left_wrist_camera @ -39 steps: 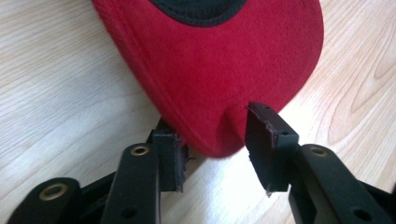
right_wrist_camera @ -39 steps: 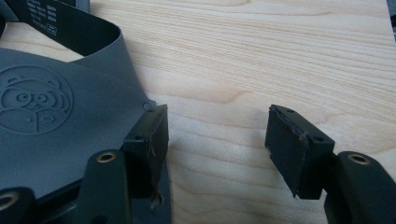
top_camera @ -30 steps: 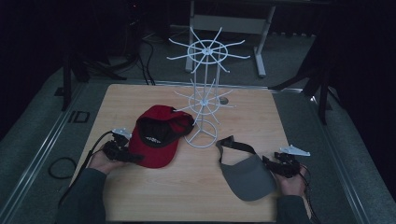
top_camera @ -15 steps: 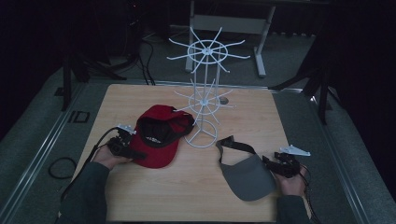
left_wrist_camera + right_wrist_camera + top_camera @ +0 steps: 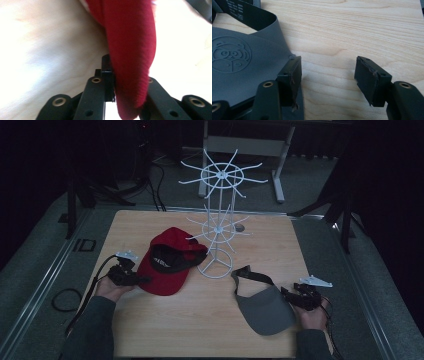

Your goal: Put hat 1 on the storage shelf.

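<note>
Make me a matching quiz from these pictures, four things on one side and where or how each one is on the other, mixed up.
1. red cap
2. grey visor
3. white wire rack
4. right tool

a. jaws apart over bare wood
b. stands upright mid-table
c. brim pinched in the left tool
d. lies flat by the right tool, bear logo embossed

Pairs: 1-c, 2-d, 3-b, 4-a

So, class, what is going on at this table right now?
A person works with two handheld grippers at a wooden table. The left gripper is shut on the brim of a red fabric cap. The right gripper is open beside a grey visor. A white wire rack stands behind, bare.
</note>
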### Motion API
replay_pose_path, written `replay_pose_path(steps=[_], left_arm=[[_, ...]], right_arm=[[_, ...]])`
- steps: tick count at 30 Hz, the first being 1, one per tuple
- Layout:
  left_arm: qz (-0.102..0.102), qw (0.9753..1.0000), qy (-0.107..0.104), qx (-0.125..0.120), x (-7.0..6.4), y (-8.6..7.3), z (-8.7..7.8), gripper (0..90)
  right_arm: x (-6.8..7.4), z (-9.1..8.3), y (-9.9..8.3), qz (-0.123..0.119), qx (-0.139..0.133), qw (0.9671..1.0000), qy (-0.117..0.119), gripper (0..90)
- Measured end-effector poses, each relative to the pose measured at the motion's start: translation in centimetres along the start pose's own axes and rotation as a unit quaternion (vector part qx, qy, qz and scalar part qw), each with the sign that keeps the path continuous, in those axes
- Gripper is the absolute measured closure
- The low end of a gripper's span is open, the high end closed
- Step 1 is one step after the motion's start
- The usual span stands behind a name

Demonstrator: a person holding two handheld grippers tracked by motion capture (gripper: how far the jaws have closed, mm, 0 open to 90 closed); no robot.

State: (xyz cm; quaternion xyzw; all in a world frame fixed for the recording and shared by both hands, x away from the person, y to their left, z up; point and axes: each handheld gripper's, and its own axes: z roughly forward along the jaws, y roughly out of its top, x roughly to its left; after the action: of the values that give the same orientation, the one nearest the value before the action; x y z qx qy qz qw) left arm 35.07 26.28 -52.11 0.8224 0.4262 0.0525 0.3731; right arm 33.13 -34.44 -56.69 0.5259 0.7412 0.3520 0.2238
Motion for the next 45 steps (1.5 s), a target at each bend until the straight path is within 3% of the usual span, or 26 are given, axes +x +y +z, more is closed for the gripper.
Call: replay_pose_path(steps=[2,4,8,11,15,20,23,27,28,34,42,45], left_arm=[[0.025,0.9983,0.045,-0.028,-0.5,-0.5,-0.7,85.4],[0.039,0.9963,0.064,-0.042,-0.7,-1.1,-1.0,85.1],[0.072,0.9918,0.084,-0.063,-1.5,-2.8,-1.3,83.5],[0.089,0.9898,0.096,-0.057,-1.8,-3.9,-1.6,81.9],[0.079,0.9918,0.089,-0.048,-1.6,-5.2,-1.9,83.2],[0.043,0.9946,0.068,-0.066,-0.9,-6.0,-2.0,85.9],[0.022,0.9949,0.059,-0.078,-0.5,-6.2,-1.9,86.0],[0.013,0.9943,0.064,-0.084,-0.4,-6.2,-2.0,86.1],[0.002,0.9936,0.071,-0.088,0.0,-6.1,-2.3,86.1],[-0.014,0.9910,0.090,-0.098,0.3,-6.0,-2.7,86.1],[-0.017,0.9890,0.105,-0.102,0.2,-5.3,-2.5,86.1],[-0.014,0.9869,0.123,-0.104,0.0,-4.9,-2.4,86.0]], right_arm=[[0.0,0.0,0.0,0.000,0.000,1.0000,0.000,38.4],[0.0,0.0,0.0,0.000,0.000,1.0000,-0.001,38.5],[0.0,0.0,0.0,-0.001,0.000,1.0000,-0.002,38.4],[0.1,0.0,0.0,-0.001,0.000,1.0000,-0.003,38.4],[0.1,0.0,0.0,-0.002,0.000,1.0000,-0.004,38.4],[0.1,0.0,0.0,-0.002,0.000,1.0000,-0.004,38.4],[0.1,0.0,0.0,-0.001,0.000,1.0000,-0.004,38.4],[0.0,0.0,0.0,0.000,0.000,1.0000,-0.003,38.4],[0.0,0.0,0.0,0.000,0.000,1.0000,-0.003,38.4],[0.0,0.0,0.0,0.001,0.000,1.0000,-0.003,38.4],[0.0,0.0,0.0,0.000,0.000,1.0000,-0.003,38.3],[0.0,0.0,0.0,0.001,0.000,1.0000,-0.003,38.3]])
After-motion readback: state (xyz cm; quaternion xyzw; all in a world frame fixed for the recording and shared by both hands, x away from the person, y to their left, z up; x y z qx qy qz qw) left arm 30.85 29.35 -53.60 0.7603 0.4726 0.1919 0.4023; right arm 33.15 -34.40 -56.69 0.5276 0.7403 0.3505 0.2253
